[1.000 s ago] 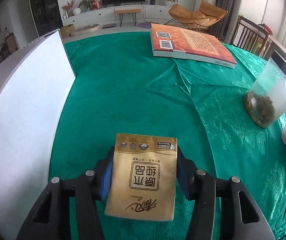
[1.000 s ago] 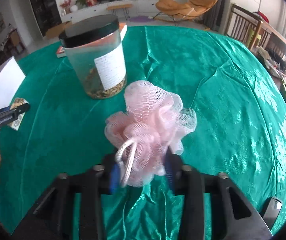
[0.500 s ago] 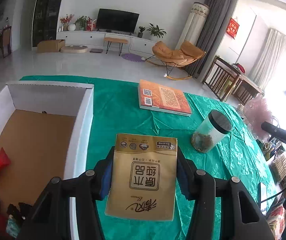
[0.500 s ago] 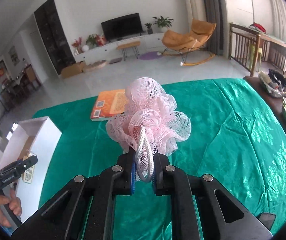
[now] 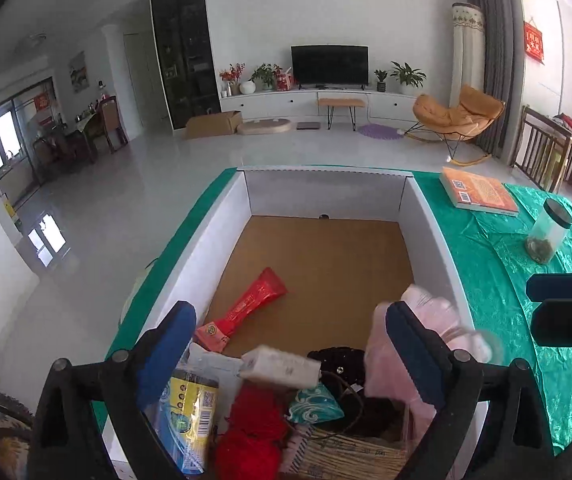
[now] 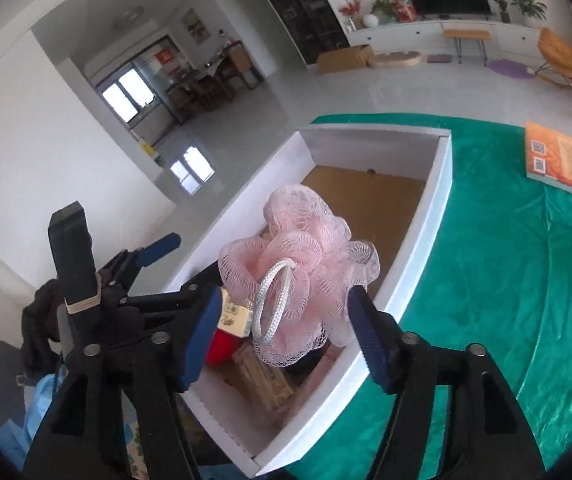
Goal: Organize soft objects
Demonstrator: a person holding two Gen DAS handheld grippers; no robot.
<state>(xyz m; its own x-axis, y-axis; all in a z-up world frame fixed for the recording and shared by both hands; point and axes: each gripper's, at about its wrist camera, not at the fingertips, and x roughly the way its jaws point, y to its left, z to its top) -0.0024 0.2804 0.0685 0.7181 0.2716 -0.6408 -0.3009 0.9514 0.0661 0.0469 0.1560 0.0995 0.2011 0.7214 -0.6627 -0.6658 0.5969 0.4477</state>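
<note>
My left gripper (image 5: 286, 312) hangs over the near end of the white cardboard box (image 5: 214, 256), its jaws opening. The gold tissue pack (image 5: 280, 366) has left the pads and is dropping edge-on between them. My right gripper (image 6: 284, 294) is also over the box (image 6: 417, 264), jaws opening. The pink mesh bath pouf (image 6: 297, 276) with its white cord loop floats loose between its blue pads. In the left wrist view the pouf (image 5: 429, 332) is a pink blur by the box's right wall. The right gripper (image 5: 533, 303) shows at the right edge there.
Several soft items lie in the box's near end: a red packet (image 5: 250, 304), red yarn (image 5: 250, 432), a blue-yellow pack (image 5: 186, 412). An orange book (image 5: 477, 194) and a black-lidded jar (image 5: 547, 232) stand on the green tablecloth (image 5: 497, 288). The left gripper (image 6: 184, 260) is close beside my right one.
Both grippers swung from the green table to above the box and opened. The tissue pack left the left jaws; the pouf left the right jaws.
</note>
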